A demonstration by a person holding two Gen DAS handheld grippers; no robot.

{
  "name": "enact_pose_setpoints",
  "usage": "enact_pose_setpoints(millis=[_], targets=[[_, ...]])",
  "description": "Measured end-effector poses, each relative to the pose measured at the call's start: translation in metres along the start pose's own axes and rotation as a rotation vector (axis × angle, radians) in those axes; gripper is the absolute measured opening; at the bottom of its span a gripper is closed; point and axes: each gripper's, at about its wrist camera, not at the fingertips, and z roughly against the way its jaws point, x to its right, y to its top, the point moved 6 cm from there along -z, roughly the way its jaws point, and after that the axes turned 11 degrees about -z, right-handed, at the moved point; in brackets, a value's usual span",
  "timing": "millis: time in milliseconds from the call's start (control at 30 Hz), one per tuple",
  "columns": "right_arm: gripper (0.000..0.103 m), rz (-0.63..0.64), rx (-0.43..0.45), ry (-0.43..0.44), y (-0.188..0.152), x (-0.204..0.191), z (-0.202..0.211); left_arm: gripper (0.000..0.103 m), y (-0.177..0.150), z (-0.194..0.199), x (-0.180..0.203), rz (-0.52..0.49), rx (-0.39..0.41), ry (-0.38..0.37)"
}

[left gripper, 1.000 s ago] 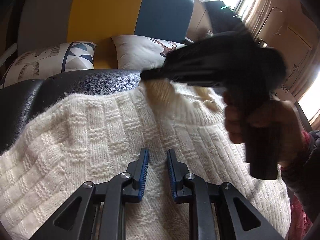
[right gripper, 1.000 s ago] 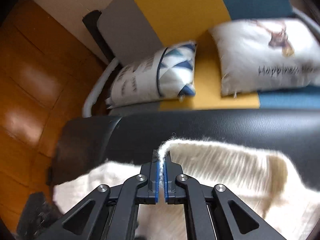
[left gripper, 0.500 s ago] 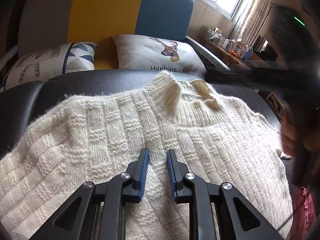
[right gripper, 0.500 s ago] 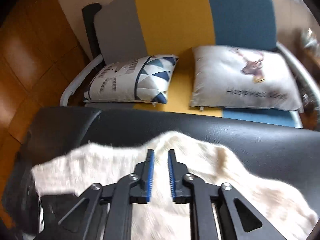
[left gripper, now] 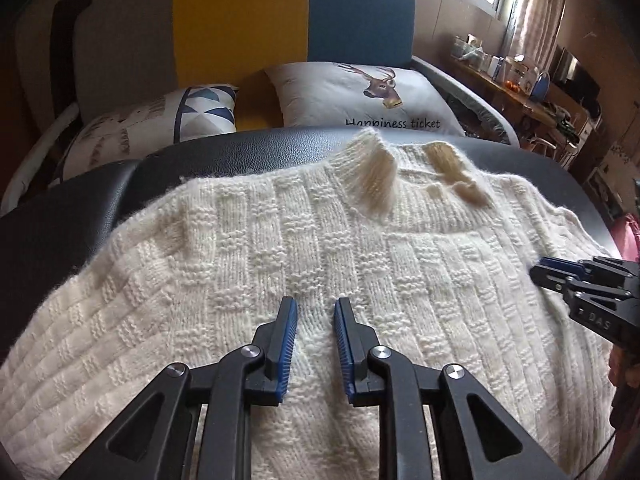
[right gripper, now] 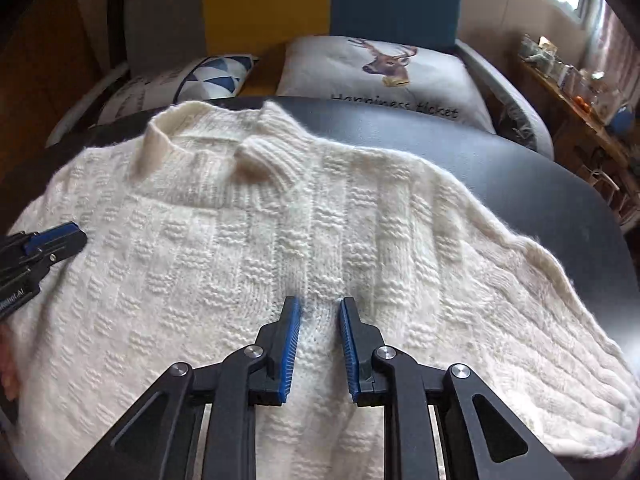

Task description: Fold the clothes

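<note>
A cream knitted sweater (left gripper: 304,248) lies spread flat on a black padded table (left gripper: 256,148), its ribbed collar (left gripper: 376,172) at the far side. It also shows in the right wrist view (right gripper: 304,232). My left gripper (left gripper: 316,308) is open and empty just over the sweater's middle left. My right gripper (right gripper: 320,308) is open and empty over the middle right. Each gripper shows at the edge of the other's view: the right one (left gripper: 560,274), the left one (right gripper: 52,236).
Beyond the black table (right gripper: 520,184) stands a grey, yellow and blue sofa (left gripper: 240,20) with a triangle-pattern cushion (left gripper: 160,128) and a deer cushion (left gripper: 368,92). A cluttered shelf (left gripper: 520,80) under a window is at the far right.
My right gripper let go of the collar, opened, and pulled back to the sweater's right side. The collar now lies on the sweater. My left gripper stayed open in place.
</note>
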Motion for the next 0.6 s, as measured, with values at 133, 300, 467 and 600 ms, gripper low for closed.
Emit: enact_pose_setpoints(millis=[133,300,467,600], targets=[[0.020,-0.062,0.017,0.062,-0.007,0.019,0.016,0.019,-0.003,0.021,0.010,0.027,0.012,-0.024],[0.020,-0.182,0.088,0.182,-0.039,0.067,0.079,0.019,-0.026,0.061,0.055,-0.041,0.070,-0.124],[0.020,-0.226,0.075,0.121,-0.121,0.123,0.116,0.019,-0.055,0.074,0.118,-0.103,0.064,-0.242],[0.019,-0.281,0.027,0.152,-0.165,0.143,0.115,0.019,-0.076,0.075,0.170,-0.160,0.038,-0.305]])
